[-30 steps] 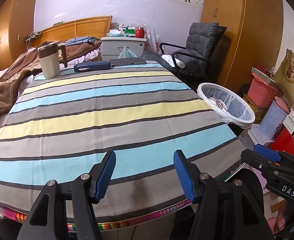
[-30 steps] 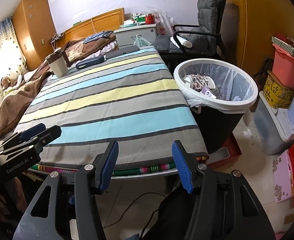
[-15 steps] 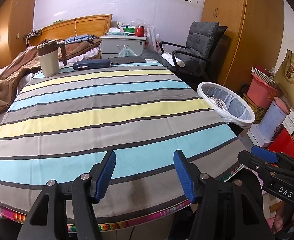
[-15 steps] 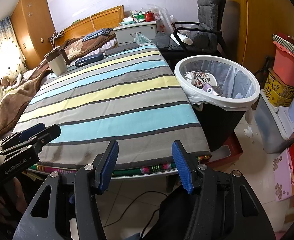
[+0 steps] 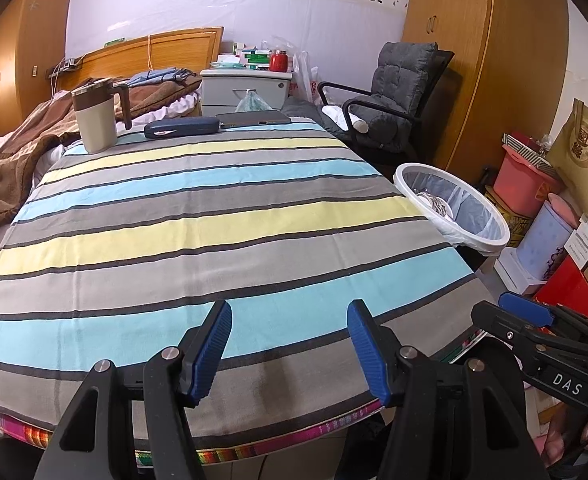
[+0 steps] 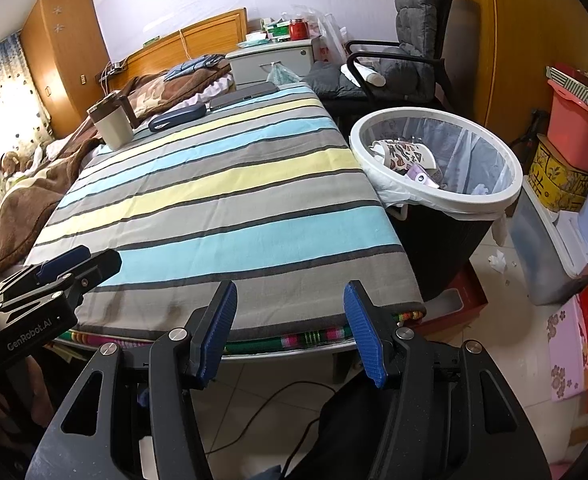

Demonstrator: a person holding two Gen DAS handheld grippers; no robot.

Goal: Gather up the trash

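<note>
Left wrist view: my left gripper (image 5: 288,340) is held low at 6 o'clock over the near edge of the tabletop (image 5: 214,216), its blue fingers (image 5: 210,346) spread wide with nothing between them. My right gripper (image 5: 534,332) pokes in at 4 o'clock, beyond the table corner. At 3 o'clock the trash bin (image 5: 454,208) stands just beside the table's right edge, lined with a white bag; some pale trash shows inside, too small to name. At 11 o'clock a mug (image 5: 96,120) stands upright, with a dark blue case (image 5: 182,127) and a phone (image 5: 254,118) lying beside it.

Right wrist view: my right gripper (image 6: 290,328) hangs off the table's near edge above the floor, fingers (image 6: 364,332) spread and empty. The bin (image 6: 438,200) sits at 2 o'clock, holding a patterned paper cup (image 6: 404,154) and a small purple item (image 6: 420,174). My left gripper (image 6: 58,276) enters at 9 o'clock; I cannot tell its fingers' state from here.
</note>
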